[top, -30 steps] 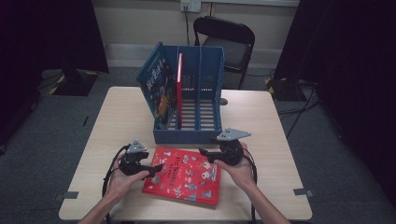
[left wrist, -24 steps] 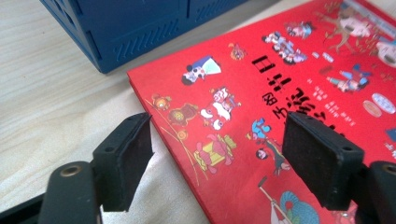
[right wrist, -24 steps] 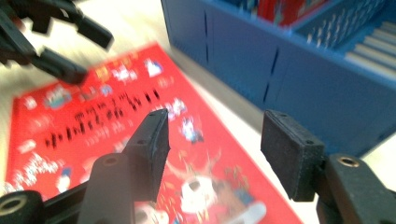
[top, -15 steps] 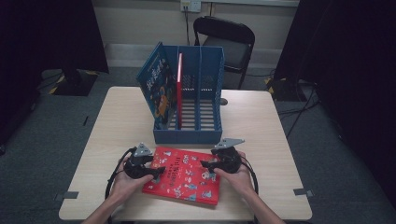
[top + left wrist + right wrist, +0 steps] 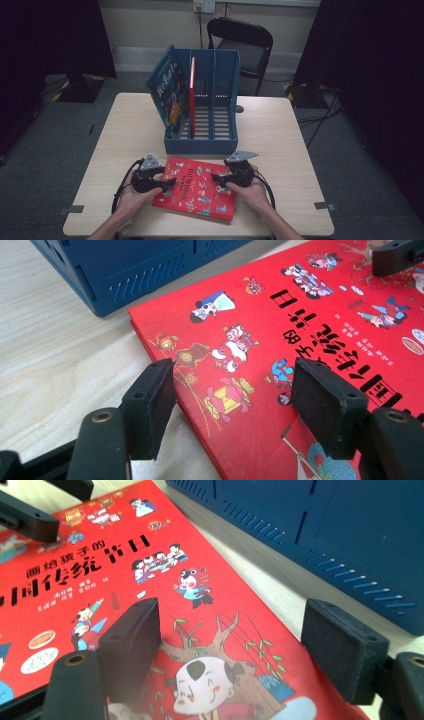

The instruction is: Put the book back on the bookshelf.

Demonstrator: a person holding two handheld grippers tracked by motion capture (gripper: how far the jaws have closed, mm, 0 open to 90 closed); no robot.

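Note:
A red picture book (image 5: 196,190) lies flat near the table's front edge, just in front of a blue slotted rack (image 5: 202,145). My left gripper (image 5: 166,184) is at the book's left edge, open, one pad (image 5: 150,407) over the bare table and the other over the cover (image 5: 250,335). My right gripper (image 5: 216,180) is at the book's right side, also open, with its pads low over the cover (image 5: 100,555) and its edge. Nothing is gripped. In the left gripper view the gap (image 5: 235,405) spans the book's edge; the right gripper (image 5: 237,647) frames the corner by the rack (image 5: 320,525).
The rack holds a blue book (image 5: 168,95) leaning in its left slot and a thin red book (image 5: 192,85) upright beside it; the right slots are empty. A black chair (image 5: 241,45) stands behind the light wooden table (image 5: 280,130). Cables trail from both grippers.
Both grippers have come down and inward to the red book's two side edges; the right one dropped most. The book and the rack have not moved.

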